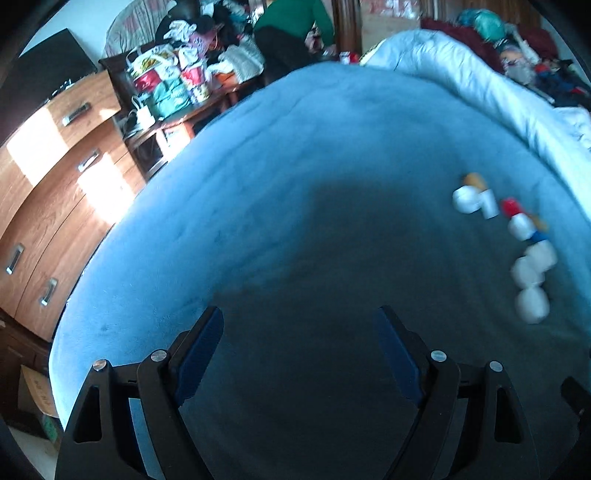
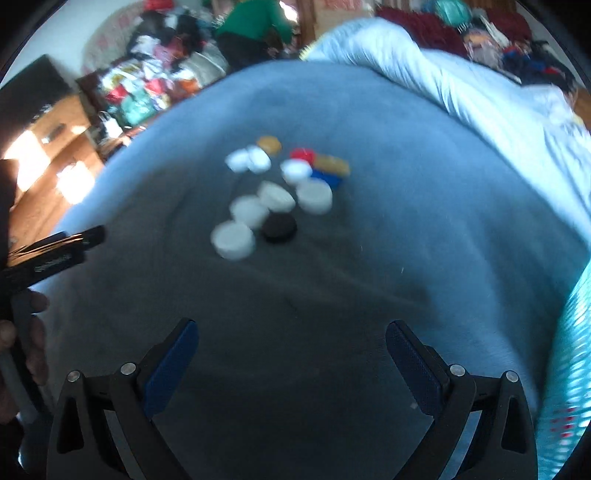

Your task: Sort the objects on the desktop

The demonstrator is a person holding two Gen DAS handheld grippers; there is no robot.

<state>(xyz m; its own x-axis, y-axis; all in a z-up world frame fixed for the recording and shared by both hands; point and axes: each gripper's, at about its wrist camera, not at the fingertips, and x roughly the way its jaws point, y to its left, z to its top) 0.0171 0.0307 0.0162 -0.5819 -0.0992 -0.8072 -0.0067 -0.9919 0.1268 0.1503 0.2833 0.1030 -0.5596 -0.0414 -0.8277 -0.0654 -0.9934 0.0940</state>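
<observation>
Though motion blur leaves no writing legible, your bottle caps (image 2: 277, 192) read as a loose cluster on the blue bed cover (image 2: 406, 184): mostly white, plus one black cap (image 2: 279, 227), one red, one blue and two yellow. Your left tongs (image 1: 297, 325) and right tongs (image 2: 291, 336) both stand wide with nothing between them, short of the caps.

A blue blanket (image 1: 295, 155) spreads across the bed, with a pale rumpled duvet (image 1: 461, 74) bunched along its far right edge. On the left stands a wooden chest of drawers (image 1: 55, 184), sunlight patching its front. Beyond it, a dark side table (image 1: 177, 122) piled with colourful bags (image 1: 166, 81). At the far end, a person in a green top (image 1: 291, 18).
</observation>
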